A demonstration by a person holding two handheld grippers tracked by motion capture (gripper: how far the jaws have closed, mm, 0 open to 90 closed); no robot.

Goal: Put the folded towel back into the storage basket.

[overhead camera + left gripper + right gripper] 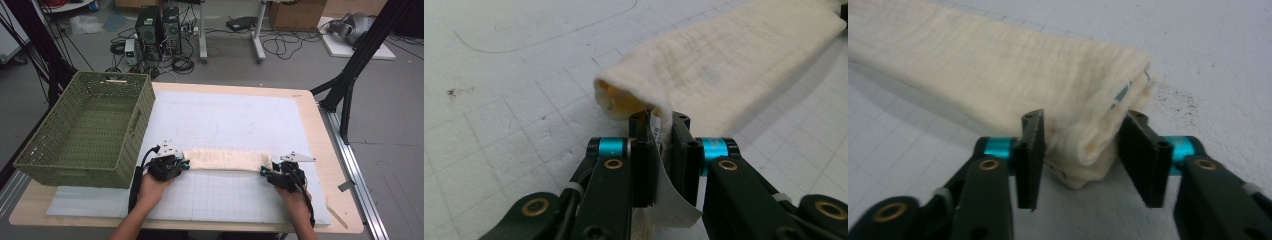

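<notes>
Right, the folded cream cloth [227, 160] lies as a long band across the near middle of the white gridded mat [235, 120], stretched between my two tools. At its left end my left gripper [659, 131] is pressed together on a thin corner of the fabric, a white label flap hanging out below the jaws. At the other end my right gripper [1083, 145] straddles the thick folded end; its jaws stand either side of the bundle, and I judge the pads are at most brushing the cloth, not yet biting.

My worry is an uneven lift. If I raise both hands now, the left pinch holds only a layer or two, so the fold could peel open and the inner layers sag out. On the right, the bundle is bulky; a shallow closure might catch only the outer layer and let the rest slip free. Pulling the ends apart too hard could also drag the left corner out.

The green woven basket [90, 131] stands empty to the left, partly overhanging the mat, well apart from the cloth.
</notes>
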